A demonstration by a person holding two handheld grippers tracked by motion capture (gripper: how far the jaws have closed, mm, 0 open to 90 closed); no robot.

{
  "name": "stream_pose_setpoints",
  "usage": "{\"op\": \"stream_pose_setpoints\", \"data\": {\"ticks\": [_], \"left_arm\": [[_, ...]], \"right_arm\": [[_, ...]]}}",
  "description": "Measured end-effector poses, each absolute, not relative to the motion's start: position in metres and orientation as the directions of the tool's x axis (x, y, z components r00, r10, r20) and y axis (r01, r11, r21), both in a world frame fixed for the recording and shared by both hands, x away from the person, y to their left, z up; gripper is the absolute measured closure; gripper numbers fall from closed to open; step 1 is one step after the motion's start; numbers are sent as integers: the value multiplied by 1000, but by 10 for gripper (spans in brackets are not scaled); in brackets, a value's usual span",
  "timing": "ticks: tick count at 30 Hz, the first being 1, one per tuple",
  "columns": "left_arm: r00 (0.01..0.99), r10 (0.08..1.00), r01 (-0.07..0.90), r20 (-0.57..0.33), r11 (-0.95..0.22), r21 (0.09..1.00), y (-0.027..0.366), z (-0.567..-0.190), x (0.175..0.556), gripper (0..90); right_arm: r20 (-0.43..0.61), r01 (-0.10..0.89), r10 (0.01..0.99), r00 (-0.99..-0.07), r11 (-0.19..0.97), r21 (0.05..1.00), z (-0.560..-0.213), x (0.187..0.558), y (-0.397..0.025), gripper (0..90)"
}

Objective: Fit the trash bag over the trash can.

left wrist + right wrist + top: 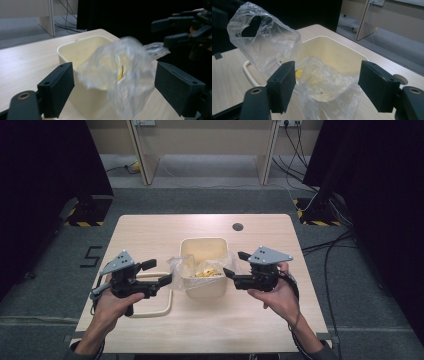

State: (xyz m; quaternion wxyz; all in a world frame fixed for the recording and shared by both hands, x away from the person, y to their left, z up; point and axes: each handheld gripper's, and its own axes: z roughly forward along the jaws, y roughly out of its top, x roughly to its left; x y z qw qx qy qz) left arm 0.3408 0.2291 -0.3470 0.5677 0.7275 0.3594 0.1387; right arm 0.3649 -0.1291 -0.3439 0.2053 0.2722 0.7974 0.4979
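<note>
A cream plastic bin stands mid-table, lined with a loose clear plastic bag whose edges stick up at both sides. Yellow scraps lie inside. My left gripper is open at the bin's left side, and the bag's left flap hangs between its jaws, untouched by either pad. At the bin's right side my right gripper is open, with the bag's right edge between its jaws. The left gripper view also has the right gripper beyond the bag. The bin lies just ahead of the right gripper.
A cream rectangular frame lies flat on the table under my left hand, close to the bin's left wall. A round cable hole sits near the far edge. Black curtains and floor cables flank the table.
</note>
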Motion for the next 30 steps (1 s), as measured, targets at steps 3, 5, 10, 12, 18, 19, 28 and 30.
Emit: {"op": "stream_pose_setpoints", "data": {"ticks": [3,5,10,12,18,19,28,30], "left_arm": [[723,663,349,-192,-112,931,218,-337,351,154],[723,663,352,-194,-113,929,212,-332,360,154],[726,662,374,-187,-152,915,200,-332,382,206],[742,651,365,-162,-188,912,198,-339,389,433],[725,685,347,-74,-270,898,209,-360,399,801],[710,699,357,-88,-249,900,214,-363,403,839],[614,769,425,-178,-132,896,233,-395,442,872],[605,775,428,-182,-124,895,233,-401,446,873]], "right_arm": [[-80,220,609,-789,401,889,-344,369,-118,360],[-95,221,594,-799,437,872,-346,372,-112,374],[-96,239,570,-816,485,841,-356,380,-103,471],[-115,228,552,-826,514,827,-360,384,-102,565],[-143,223,574,-807,520,824,-363,402,-111,807],[-147,226,587,-797,514,828,-361,409,-114,819],[-96,319,694,-713,444,838,-376,474,-128,843],[-87,333,700,-709,441,834,-381,482,-128,843]]}}
